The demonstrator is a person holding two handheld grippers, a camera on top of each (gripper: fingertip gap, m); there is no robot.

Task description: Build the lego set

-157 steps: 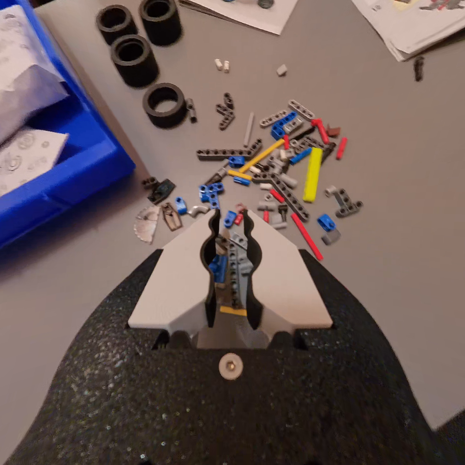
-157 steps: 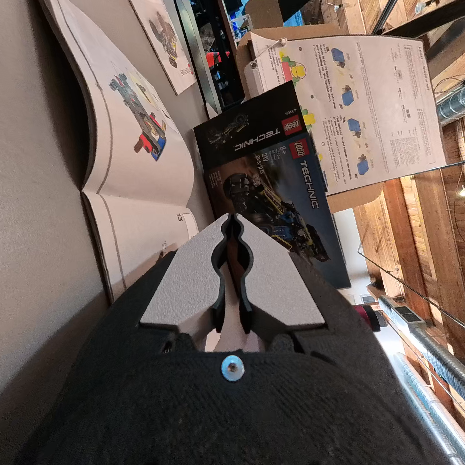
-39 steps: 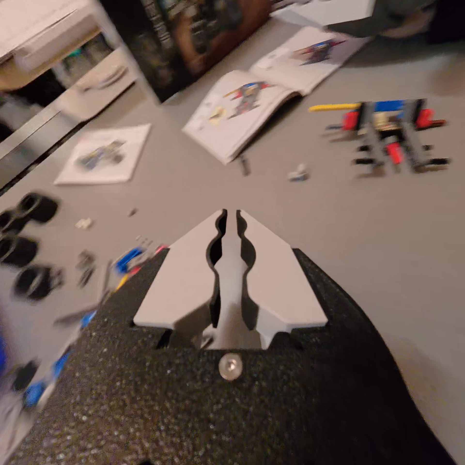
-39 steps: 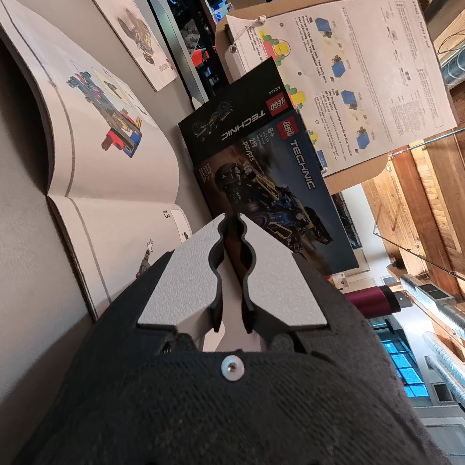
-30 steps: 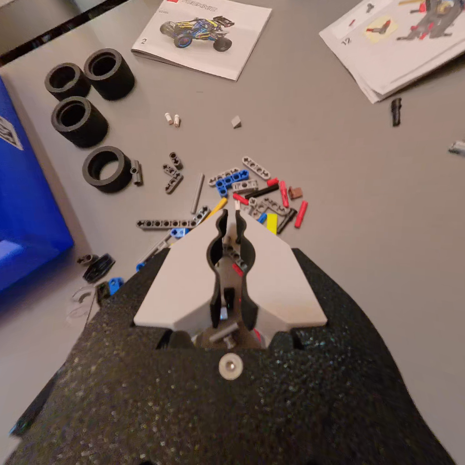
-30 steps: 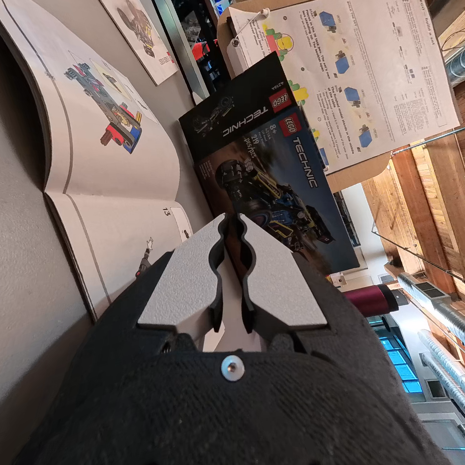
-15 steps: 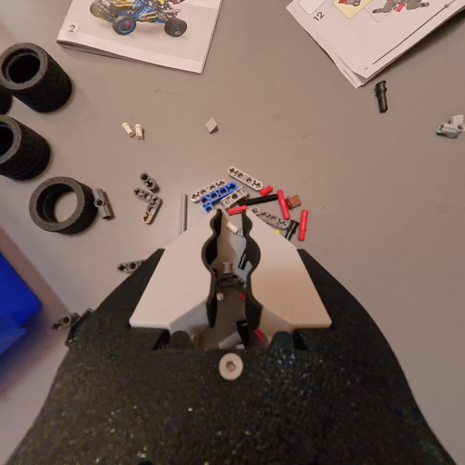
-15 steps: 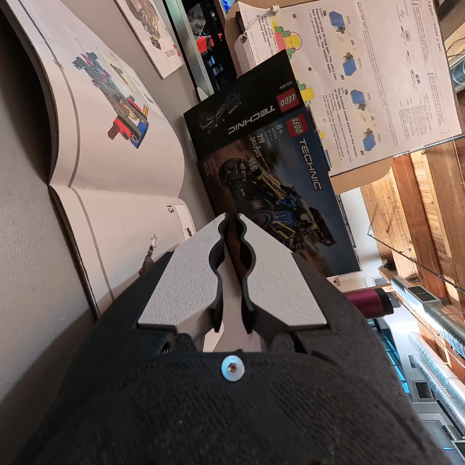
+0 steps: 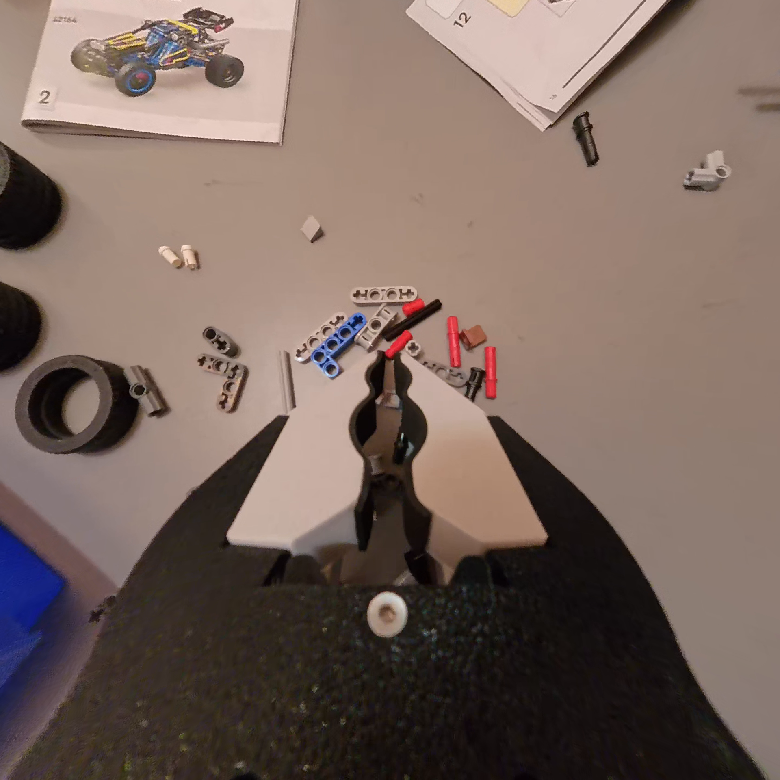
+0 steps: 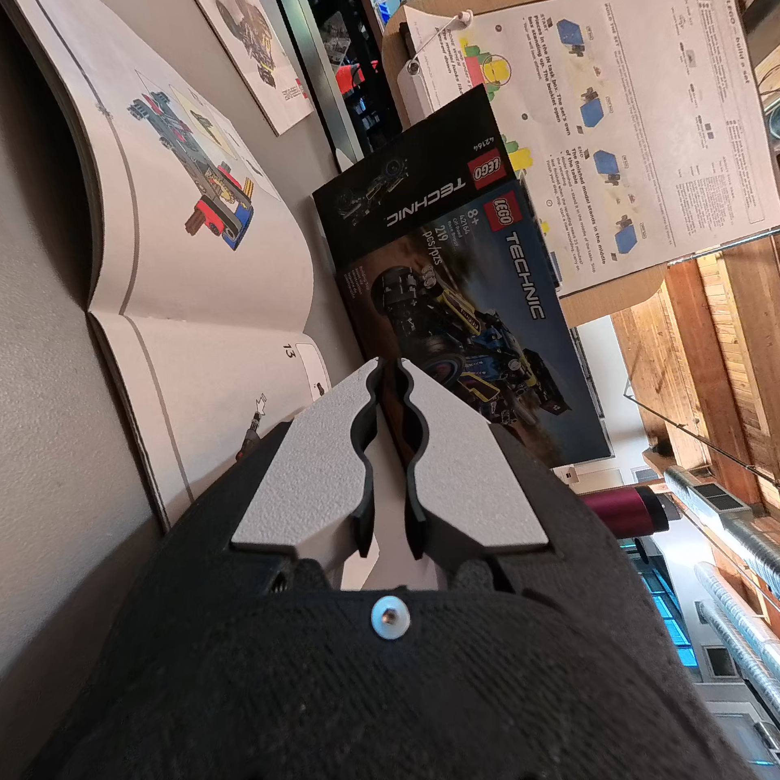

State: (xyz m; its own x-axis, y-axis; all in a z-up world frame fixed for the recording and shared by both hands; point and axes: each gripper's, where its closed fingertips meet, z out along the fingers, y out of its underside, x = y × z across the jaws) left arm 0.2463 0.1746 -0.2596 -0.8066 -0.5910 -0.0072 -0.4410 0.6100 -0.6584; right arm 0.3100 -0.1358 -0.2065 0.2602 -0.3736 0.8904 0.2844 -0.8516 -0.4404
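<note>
In the left wrist view a pile of loose Lego pieces lies on the grey table: a blue beam (image 9: 337, 344), grey beams (image 9: 383, 294), a black axle (image 9: 413, 320) and red pins (image 9: 453, 341). My left gripper (image 9: 390, 356) is low over the pile. Its jaws are closed to a narrow slit, and the near end of one red pin (image 9: 400, 341) sits between the tips, still lying on the table. More pieces show through the slit. My right gripper (image 10: 390, 361) is shut and empty. It is tilted on its side above the open instruction booklet (image 10: 190, 253).
Black tyres (image 9: 71, 405) and a blue bin (image 9: 21, 591) are at the left. A closed booklet (image 9: 160, 71) and the open booklet (image 9: 527, 50) lie at the back. A black pin (image 9: 584, 137) and a grey connector (image 9: 707, 171) lie at the right. The set box (image 10: 456, 295) stands behind the booklet. Left tips to right tips: about 35 cm.
My left gripper swung back from the model to the pile and came down closer to it. Its jaws narrowed from open onto the red pin. The right gripper barely moved.
</note>
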